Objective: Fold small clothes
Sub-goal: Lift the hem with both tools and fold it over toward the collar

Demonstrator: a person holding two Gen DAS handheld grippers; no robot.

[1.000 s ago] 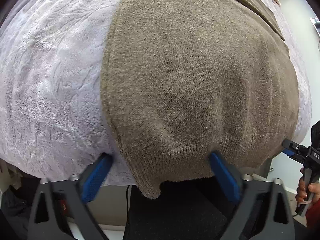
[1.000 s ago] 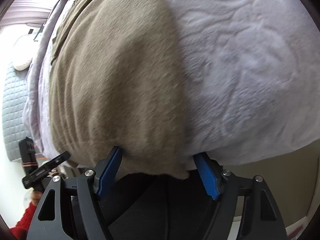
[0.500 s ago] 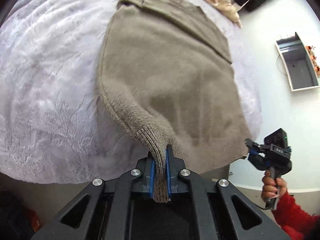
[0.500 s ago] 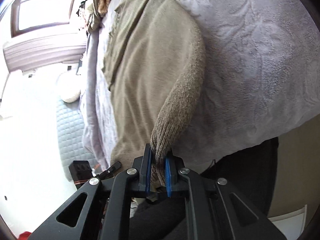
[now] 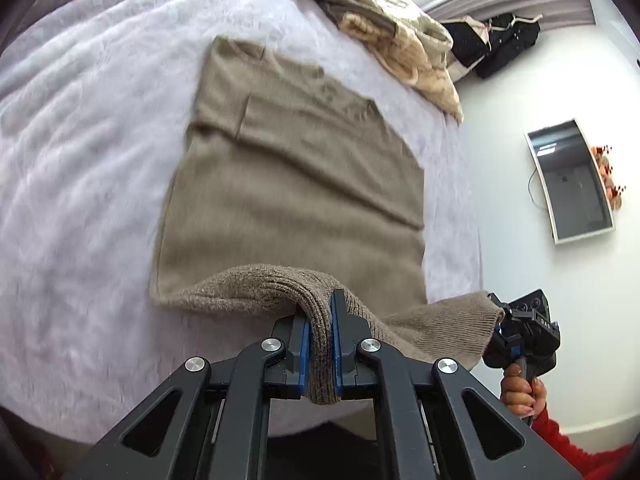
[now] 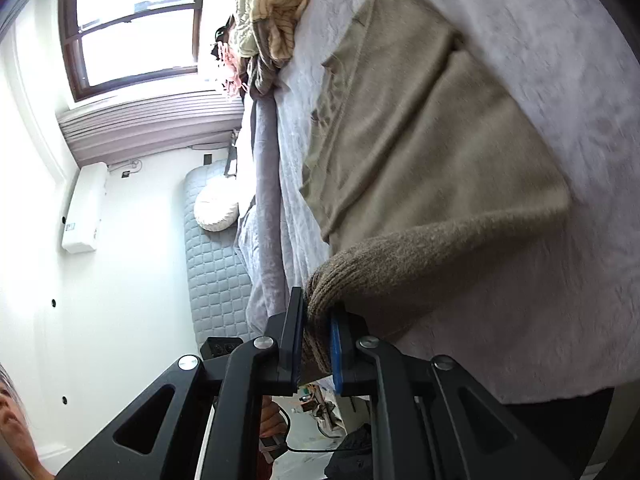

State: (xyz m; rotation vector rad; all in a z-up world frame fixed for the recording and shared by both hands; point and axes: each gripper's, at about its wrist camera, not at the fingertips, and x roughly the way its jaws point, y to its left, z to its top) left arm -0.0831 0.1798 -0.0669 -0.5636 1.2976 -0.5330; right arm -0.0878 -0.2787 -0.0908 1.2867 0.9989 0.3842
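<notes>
A taupe knit sweater (image 5: 292, 184) lies spread on a bed with a pale lilac fleece blanket (image 5: 80, 160). Its ribbed hem is lifted off the bed at the near edge. My left gripper (image 5: 320, 320) is shut on the hem's left corner, and the knit bunches between the blue pads. In the right wrist view my right gripper (image 6: 318, 320) is shut on the other corner of the sweater (image 6: 420, 152). That right gripper (image 5: 500, 320) also shows at the lower right of the left wrist view, held by a hand in a red sleeve.
A heap of cream and olive clothes (image 5: 392, 36) lies at the far end of the bed, with dark items (image 5: 500, 44) beyond. A framed mirror (image 5: 572, 180) leans on the white wall. A window (image 6: 132, 24) and a quilted grey mat (image 6: 216, 248) show past the bed's side.
Both grippers went from open around the hem to shut on it, then rose and drew back, lifting the hem so that more of the sweater and bed came into view.
</notes>
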